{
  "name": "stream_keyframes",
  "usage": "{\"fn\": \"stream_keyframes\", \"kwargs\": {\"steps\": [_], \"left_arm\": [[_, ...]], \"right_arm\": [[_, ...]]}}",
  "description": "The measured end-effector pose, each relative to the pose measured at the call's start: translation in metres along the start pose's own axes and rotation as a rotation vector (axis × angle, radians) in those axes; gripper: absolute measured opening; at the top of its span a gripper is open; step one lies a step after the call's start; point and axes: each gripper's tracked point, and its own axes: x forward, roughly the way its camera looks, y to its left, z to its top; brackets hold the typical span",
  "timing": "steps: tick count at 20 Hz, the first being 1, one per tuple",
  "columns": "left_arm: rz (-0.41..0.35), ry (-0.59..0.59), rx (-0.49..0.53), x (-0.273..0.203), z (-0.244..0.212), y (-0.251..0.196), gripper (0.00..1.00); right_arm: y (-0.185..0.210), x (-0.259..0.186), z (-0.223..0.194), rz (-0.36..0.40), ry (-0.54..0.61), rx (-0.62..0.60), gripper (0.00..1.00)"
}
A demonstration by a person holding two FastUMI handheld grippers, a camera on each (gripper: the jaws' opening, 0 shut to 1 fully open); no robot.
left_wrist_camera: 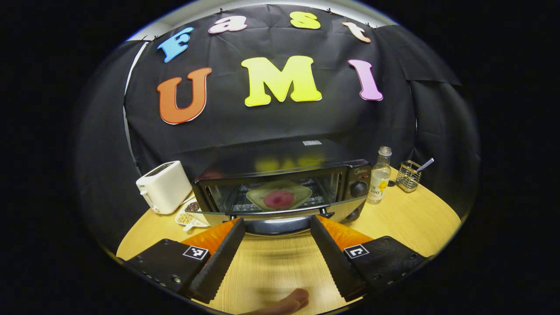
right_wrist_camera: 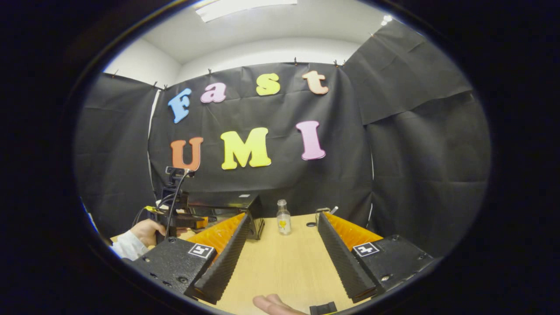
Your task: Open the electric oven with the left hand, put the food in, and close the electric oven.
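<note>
The black electric oven (left_wrist_camera: 280,173) stands at the back of the wooden table (left_wrist_camera: 411,223). Its glass door is let down toward me, and the chrome handle (left_wrist_camera: 275,226) is at the near edge. Inside, on the rack, a pale plate (left_wrist_camera: 258,196) carries a round red piece of food (left_wrist_camera: 278,199). My left gripper (left_wrist_camera: 277,221) is open, its fingers on either side of the handle and apart from it. In the right gripper view my right gripper (right_wrist_camera: 283,216) is open and holds nothing, above the table to the right of the oven (right_wrist_camera: 234,205). A hand (right_wrist_camera: 144,232) holds the left gripper (right_wrist_camera: 175,214) there.
A white toaster (left_wrist_camera: 164,192) stands left of the oven, with small dishes of grains (left_wrist_camera: 188,217) in front of it. To the right of the oven are a clear bottle (left_wrist_camera: 379,180) and a wire holder (left_wrist_camera: 409,176). A fingertip (left_wrist_camera: 288,302) shows at the bottom edge.
</note>
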Motion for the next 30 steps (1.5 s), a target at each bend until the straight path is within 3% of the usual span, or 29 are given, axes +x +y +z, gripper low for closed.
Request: {"fn": "stream_keyframes", "kwargs": {"steps": [9, 16, 21, 24, 25, 30], "left_arm": [[0.015, -0.071, -0.029, -0.064, 0.029, 0.007, 0.96], [0.045, -0.184, -0.012, -0.158, 0.070, 0.018, 0.96], [0.048, -0.267, -0.052, -0.244, 0.084, 0.017, 0.96], [0.029, -0.328, -0.079, -0.298, 0.081, 0.010, 0.96], [0.019, -0.350, -0.077, -0.311, 0.077, 0.007, 0.96], [0.050, -0.384, -0.133, -0.352, 0.047, 0.008, 0.96]], "right_arm": [[-0.009, -0.020, 0.018, -0.021, -0.031, 0.026, 0.95], [-0.019, -0.033, 0.038, -0.066, -0.067, 0.021, 0.95], [-0.020, -0.042, 0.048, -0.085, -0.080, 0.012, 0.95], [-0.015, -0.044, 0.047, -0.078, -0.072, -0.005, 0.95], [-0.014, -0.045, 0.045, -0.075, -0.064, -0.009, 1.00], [-0.007, -0.054, 0.043, -0.055, -0.062, -0.036, 0.95]]}}
